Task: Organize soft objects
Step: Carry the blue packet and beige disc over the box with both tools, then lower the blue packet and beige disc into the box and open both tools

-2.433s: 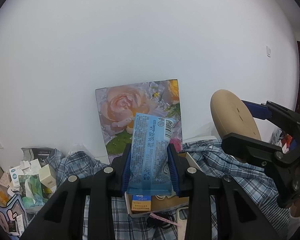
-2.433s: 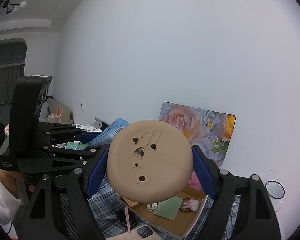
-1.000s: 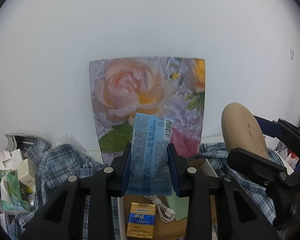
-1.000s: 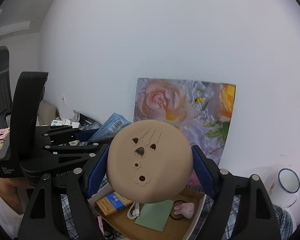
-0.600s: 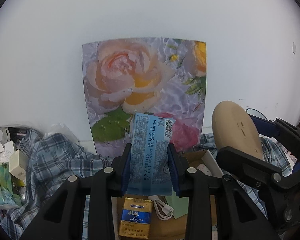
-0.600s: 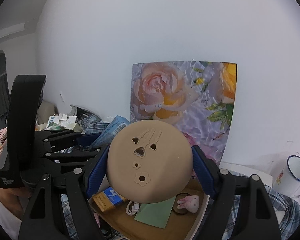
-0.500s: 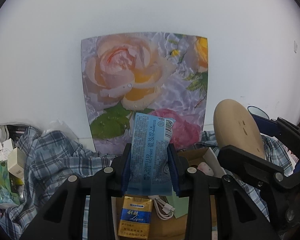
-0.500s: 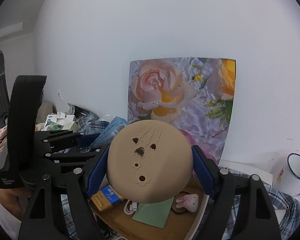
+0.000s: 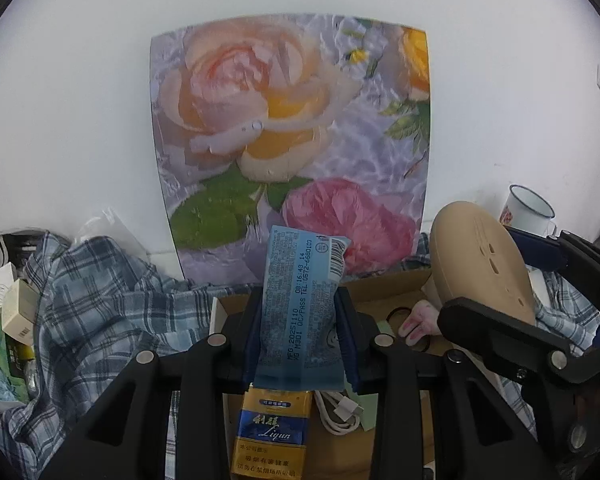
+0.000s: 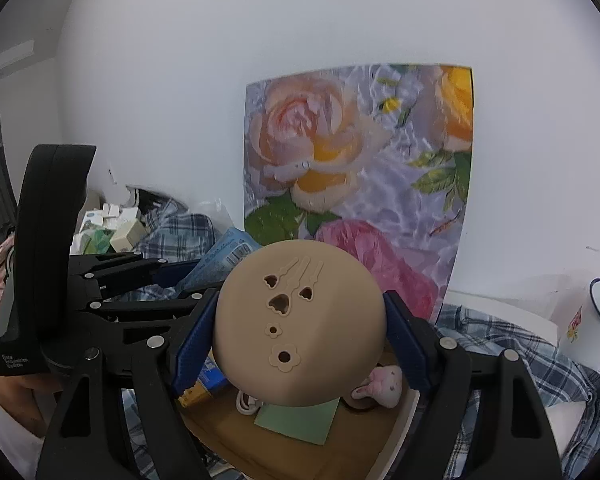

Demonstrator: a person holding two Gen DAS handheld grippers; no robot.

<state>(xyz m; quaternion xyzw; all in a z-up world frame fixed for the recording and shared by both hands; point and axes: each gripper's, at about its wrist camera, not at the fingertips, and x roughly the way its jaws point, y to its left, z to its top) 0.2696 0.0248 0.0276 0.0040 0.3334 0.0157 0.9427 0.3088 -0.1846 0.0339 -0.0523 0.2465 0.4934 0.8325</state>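
Observation:
My left gripper (image 9: 300,332) is shut on a blue plastic tissue packet (image 9: 300,292) that stands upright between its pads. My right gripper (image 10: 298,334) is shut on a round tan silicone disc (image 10: 300,320) with small cut-out shapes; the same disc (image 9: 484,264) shows edge-on at the right of the left wrist view. Both hang over an open cardboard box (image 10: 364,448) that holds a gold and blue carton (image 9: 270,432), a white cable (image 9: 340,408), a green card (image 10: 300,420) and a small pink bunny toy (image 10: 384,384).
A rose picture board (image 9: 296,136) leans on the white wall behind the box. Blue plaid cloth (image 9: 88,308) lies rumpled around the box. Small boxes and packets (image 9: 16,308) pile at the left. A white enamel mug (image 10: 596,324) stands at the right.
Both grippers have sunk and come closer to the box and the rose board, which now look larger. Both grips are unchanged.

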